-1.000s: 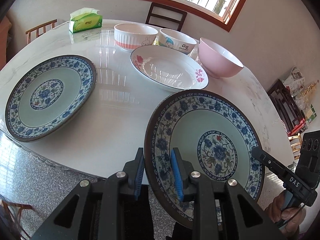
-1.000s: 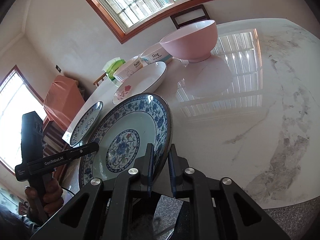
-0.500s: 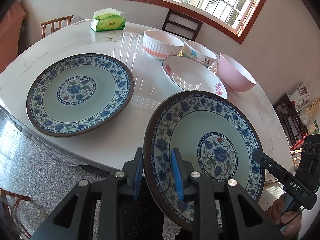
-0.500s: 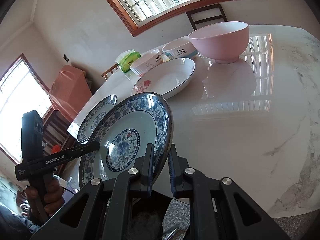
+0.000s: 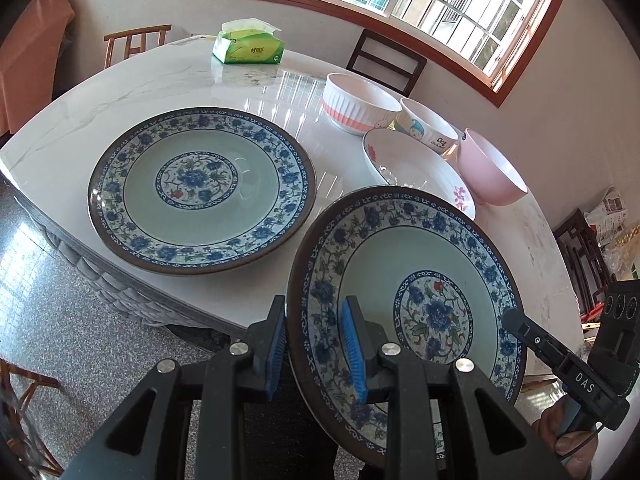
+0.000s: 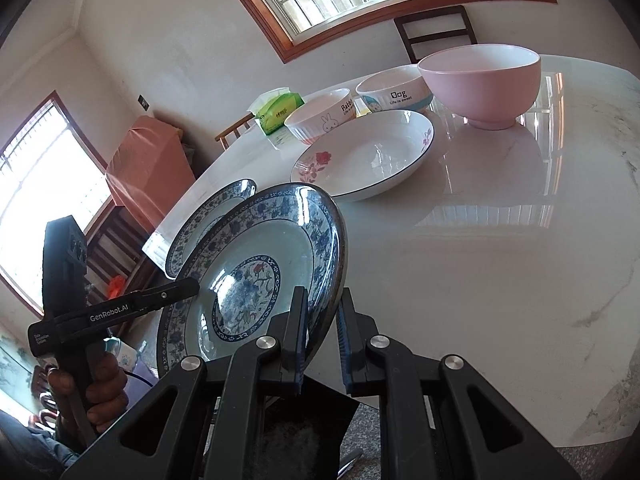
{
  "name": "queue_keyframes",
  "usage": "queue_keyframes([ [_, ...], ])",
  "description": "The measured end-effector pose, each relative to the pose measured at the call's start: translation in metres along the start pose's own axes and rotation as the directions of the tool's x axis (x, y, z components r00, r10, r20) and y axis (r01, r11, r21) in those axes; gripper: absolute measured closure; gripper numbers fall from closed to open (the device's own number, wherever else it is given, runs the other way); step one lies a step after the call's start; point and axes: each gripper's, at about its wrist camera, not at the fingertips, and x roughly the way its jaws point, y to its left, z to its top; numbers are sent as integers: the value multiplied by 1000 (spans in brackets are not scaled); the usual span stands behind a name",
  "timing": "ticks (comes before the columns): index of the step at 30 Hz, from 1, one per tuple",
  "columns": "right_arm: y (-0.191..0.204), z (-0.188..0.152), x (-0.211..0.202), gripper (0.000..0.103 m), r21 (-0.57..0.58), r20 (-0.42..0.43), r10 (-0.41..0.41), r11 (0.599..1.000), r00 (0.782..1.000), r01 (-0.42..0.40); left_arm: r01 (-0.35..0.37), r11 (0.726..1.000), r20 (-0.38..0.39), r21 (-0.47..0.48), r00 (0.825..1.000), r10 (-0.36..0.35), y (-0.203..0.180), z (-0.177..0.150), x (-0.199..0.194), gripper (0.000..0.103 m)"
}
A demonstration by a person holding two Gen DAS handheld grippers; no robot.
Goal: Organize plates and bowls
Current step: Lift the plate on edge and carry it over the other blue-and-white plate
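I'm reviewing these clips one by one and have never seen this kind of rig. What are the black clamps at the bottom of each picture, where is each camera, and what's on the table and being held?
There is no robot here: a person holds a hand-operated two-finger gripper in each hand, and each gripper carries a wide-angle camera looking along its fingers. One picture comes from the left gripper, the other from the right gripper. Both are shut on opposite rims of the same blue-patterned plate, held tilted at the table's near edge. On the marble table lie a matching blue plate, a white floral dish, a rabbit bowl, a "Dog" bowl, a pink bowl and a green tissue pack.
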Motion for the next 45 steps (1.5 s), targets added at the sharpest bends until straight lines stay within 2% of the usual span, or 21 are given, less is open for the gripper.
queue_keyframes([
  [18, 17, 9, 19, 88, -47, -23, 26, 999, 999, -27, -38, 998, 27, -47, 999, 40, 24, 6, -8, 76],
  [34, 37, 22, 41, 87, -97, -45, 51, 994, 998, -55, -67, 993, 55, -92, 996, 72, 47, 15, -15, 68],
  [45, 57, 35, 69, 87, -144, -66, 68, 987, 996, -77, -104, 985, 78, -139, 990, 115, 74, 27, -20, 67],
])
